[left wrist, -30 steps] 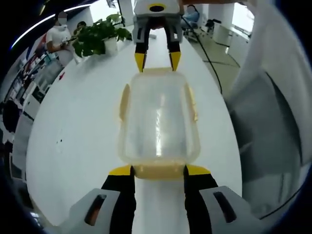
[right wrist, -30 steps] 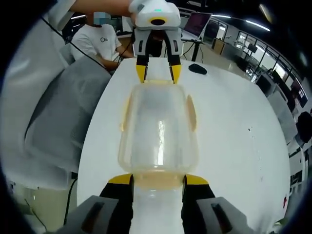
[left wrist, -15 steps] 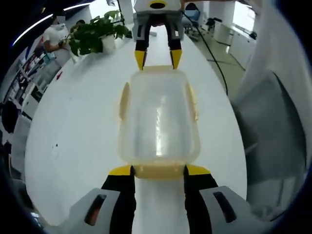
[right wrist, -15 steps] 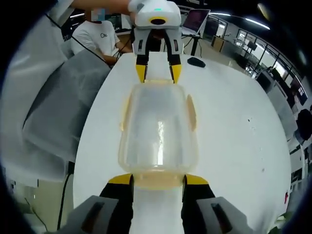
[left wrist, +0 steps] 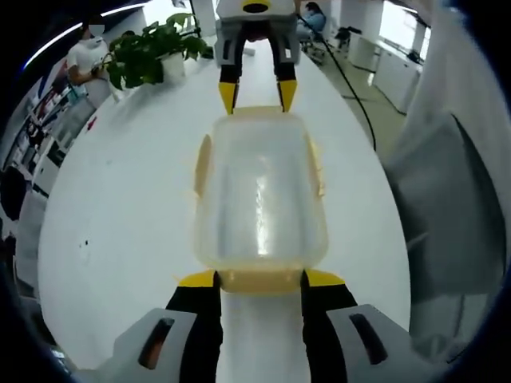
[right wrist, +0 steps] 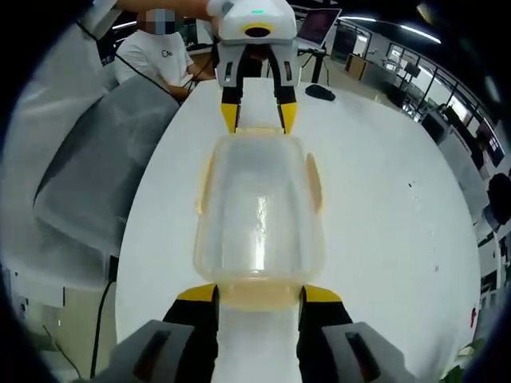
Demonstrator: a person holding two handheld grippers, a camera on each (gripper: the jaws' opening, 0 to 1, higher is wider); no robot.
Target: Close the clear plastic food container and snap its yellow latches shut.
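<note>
The clear container (left wrist: 259,199) lies on the white surface (left wrist: 128,207) between the two facing tongs, lid seemingly on. Left tongs (left wrist: 259,279) and right tongs (right wrist: 257,294) each straddle an end latch (left wrist: 259,281), spread apart. Side latches (right wrist: 313,182) look unsnapped.

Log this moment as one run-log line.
container: lid on, on white table | left gripper: open, jaws astride near end latch | right gripper: open, jaws astride opposite end | side latches: state unclear
</note>
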